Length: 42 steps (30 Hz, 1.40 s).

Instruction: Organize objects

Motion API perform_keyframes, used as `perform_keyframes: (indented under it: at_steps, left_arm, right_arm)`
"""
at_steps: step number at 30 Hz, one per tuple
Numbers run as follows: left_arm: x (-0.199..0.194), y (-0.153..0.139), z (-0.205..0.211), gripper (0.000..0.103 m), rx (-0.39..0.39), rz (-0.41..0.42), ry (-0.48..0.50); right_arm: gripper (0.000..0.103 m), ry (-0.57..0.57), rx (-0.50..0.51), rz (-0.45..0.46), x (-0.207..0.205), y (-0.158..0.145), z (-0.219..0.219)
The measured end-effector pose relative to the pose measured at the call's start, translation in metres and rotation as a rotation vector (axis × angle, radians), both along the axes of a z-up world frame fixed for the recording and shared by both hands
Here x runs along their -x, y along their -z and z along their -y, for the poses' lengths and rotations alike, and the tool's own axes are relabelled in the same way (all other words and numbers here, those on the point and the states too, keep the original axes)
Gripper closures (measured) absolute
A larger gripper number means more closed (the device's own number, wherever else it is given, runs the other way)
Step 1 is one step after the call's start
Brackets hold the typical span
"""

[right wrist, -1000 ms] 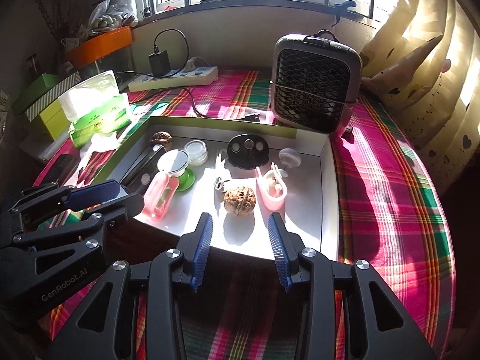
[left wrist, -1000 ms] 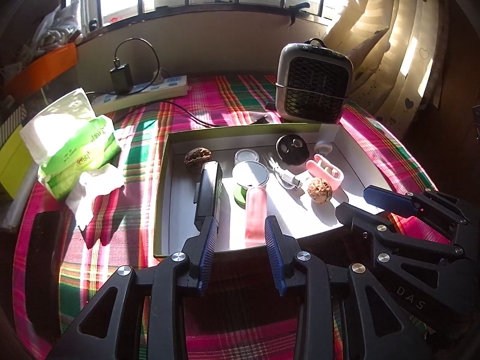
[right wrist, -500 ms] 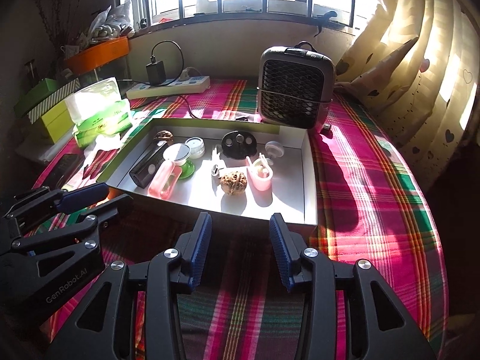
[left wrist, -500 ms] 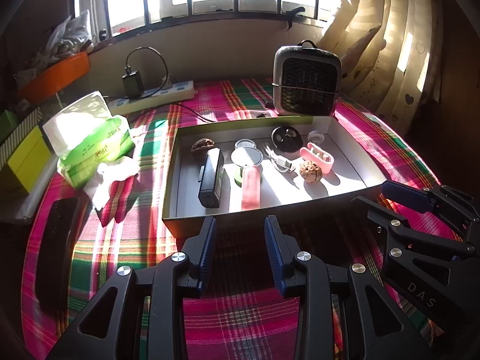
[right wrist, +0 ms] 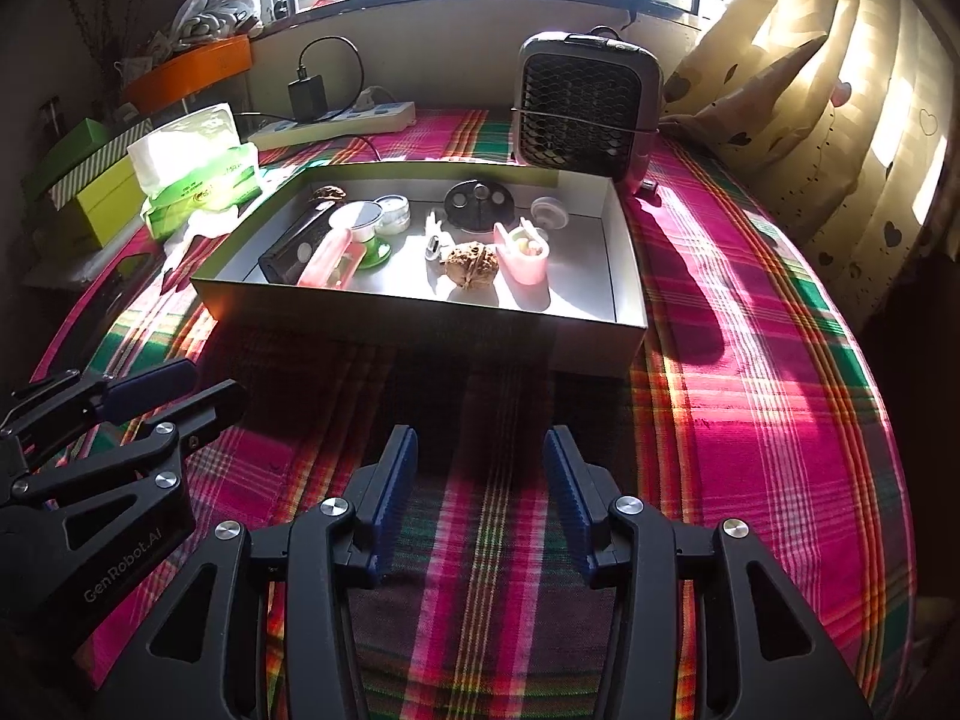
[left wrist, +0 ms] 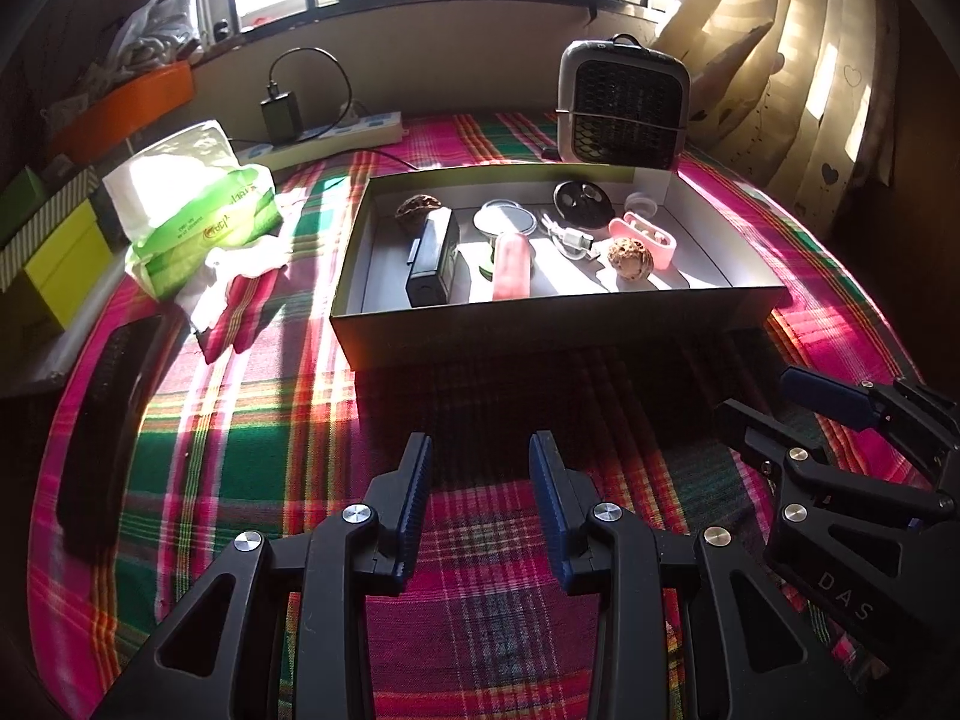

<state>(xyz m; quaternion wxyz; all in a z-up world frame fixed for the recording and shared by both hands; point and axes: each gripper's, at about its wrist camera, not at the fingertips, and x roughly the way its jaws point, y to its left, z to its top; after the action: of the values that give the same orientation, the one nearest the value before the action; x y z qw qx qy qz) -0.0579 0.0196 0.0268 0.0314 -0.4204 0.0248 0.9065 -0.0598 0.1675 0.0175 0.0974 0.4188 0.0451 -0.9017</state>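
Note:
A shallow cardboard box (left wrist: 540,324) (right wrist: 594,348) sits on the plaid tablecloth and holds several small things: a black device (left wrist: 432,258), a pink tube (left wrist: 511,267), two walnuts (left wrist: 628,258) (left wrist: 417,205), a pink case (left wrist: 645,234), a round mirror (left wrist: 504,221), a black disc (left wrist: 582,201) and a white cable (left wrist: 570,237). My left gripper (left wrist: 480,504) is open and empty, well in front of the box. My right gripper (right wrist: 480,504) is open and empty too, beside it.
A small grey heater (left wrist: 624,111) stands behind the box. A green tissue pack (left wrist: 198,216) and crumpled tissue (left wrist: 240,267) lie left of it. A power strip with charger (left wrist: 324,132) is at the back. A black comb (left wrist: 105,420) lies at the left edge. Curtains (right wrist: 840,90) hang on the right.
Both grippers have pulled back from the box toward the near side of the table. They stay open and empty. Nothing in the box moved.

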Motion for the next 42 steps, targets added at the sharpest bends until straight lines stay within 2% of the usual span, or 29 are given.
perform_keyframes:
  at_steps: [2, 13, 24, 28, 42]
  left_arm:
    - [-0.003, 0.002, 0.0, 0.072, 0.005, 0.002, -0.003]
    - [-0.011, 0.012, 0.002, 0.07, -0.006, 0.025, -0.025]
    - [-0.011, 0.014, 0.002, 0.066, -0.012, 0.009, -0.037]
    - [-0.011, 0.014, 0.001, 0.065, -0.003, 0.009, -0.035]
    - [-0.01, 0.014, 0.002, 0.063, -0.003, 0.01, -0.038]
  right_arm:
    - [0.051, 0.001, -0.003, 0.006, -0.003, 0.002, 0.0]
    - [0.051, 0.018, -0.016, 0.031, -0.012, 0.012, -0.001]
    - [0.043, 0.035, -0.007, 0.031, -0.012, 0.014, -0.004]
    - [0.035, 0.054, -0.008, 0.037, -0.011, 0.015, -0.006]
    - [0.029, 0.068, -0.01, 0.042, -0.009, 0.015, -0.008]
